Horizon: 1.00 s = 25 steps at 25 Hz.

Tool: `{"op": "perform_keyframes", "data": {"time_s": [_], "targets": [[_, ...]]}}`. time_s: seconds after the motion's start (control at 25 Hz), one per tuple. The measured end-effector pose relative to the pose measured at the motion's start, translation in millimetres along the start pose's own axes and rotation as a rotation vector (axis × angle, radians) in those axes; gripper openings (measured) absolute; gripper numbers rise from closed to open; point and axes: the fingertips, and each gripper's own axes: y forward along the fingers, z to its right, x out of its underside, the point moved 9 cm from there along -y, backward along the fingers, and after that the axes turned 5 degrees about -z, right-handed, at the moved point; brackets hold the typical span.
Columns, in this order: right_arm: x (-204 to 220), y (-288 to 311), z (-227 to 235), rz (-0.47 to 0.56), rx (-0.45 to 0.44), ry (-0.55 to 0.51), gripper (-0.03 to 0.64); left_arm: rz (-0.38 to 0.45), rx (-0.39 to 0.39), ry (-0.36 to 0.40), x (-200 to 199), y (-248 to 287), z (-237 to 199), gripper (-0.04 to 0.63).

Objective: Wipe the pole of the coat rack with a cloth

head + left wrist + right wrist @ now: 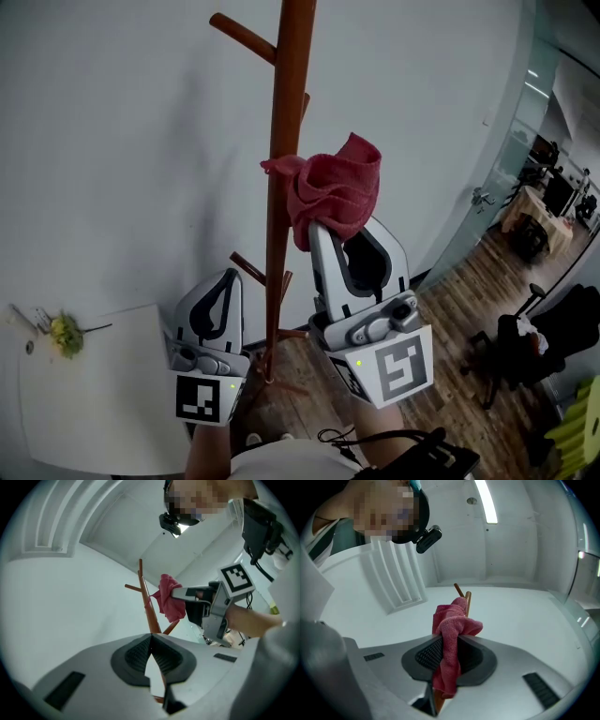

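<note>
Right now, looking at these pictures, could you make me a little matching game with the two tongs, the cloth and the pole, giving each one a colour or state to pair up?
Things:
1. left tongs
2. right tongs
3. cloth
4. pole

Colours or states:
A. brown, standing upright
B. red, bunched up against the pole
C. closed with nothing between them
D. clamped on the cloth

Right pairs: 1-C, 2-D, 3-B, 4-A.
</note>
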Motion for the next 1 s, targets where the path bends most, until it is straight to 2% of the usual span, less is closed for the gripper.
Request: {"op": "perform_keyframes", "data": {"time_s": [0.12, 0.4, 0.52, 0.88, 1.0], "targets": [[-6.6, 12.8, 5.4, 0.002, 0.006, -0.034, 0.080, 0.046, 0.025, 0.007, -12.6, 10.6, -4.8, 0.012], [-20.4, 37.4, 15.1, -0.007, 0.018, -0.073, 0.080, 0.089, 0.107, 0.050, -45.4, 54.5, -11.7, 0.012], [-28.9, 46.4, 16.5, -0.006, 0.020, -0.085, 0.080, 0.129, 0.123, 0.077, -67.1, 68.9, -17.2, 0.012], [-40.9, 60.5, 25.4, 0.017, 0.019, -0.117, 0.080, 0.230, 0.167, 0.070, -94.9, 93.3, -19.6, 0.012], [-47.6, 68.6, 30.7, 0.022, 0.032, -0.128, 0.080, 0.253, 0.173, 0.105, -111.2, 100.0, -20.8, 0.012]]}}
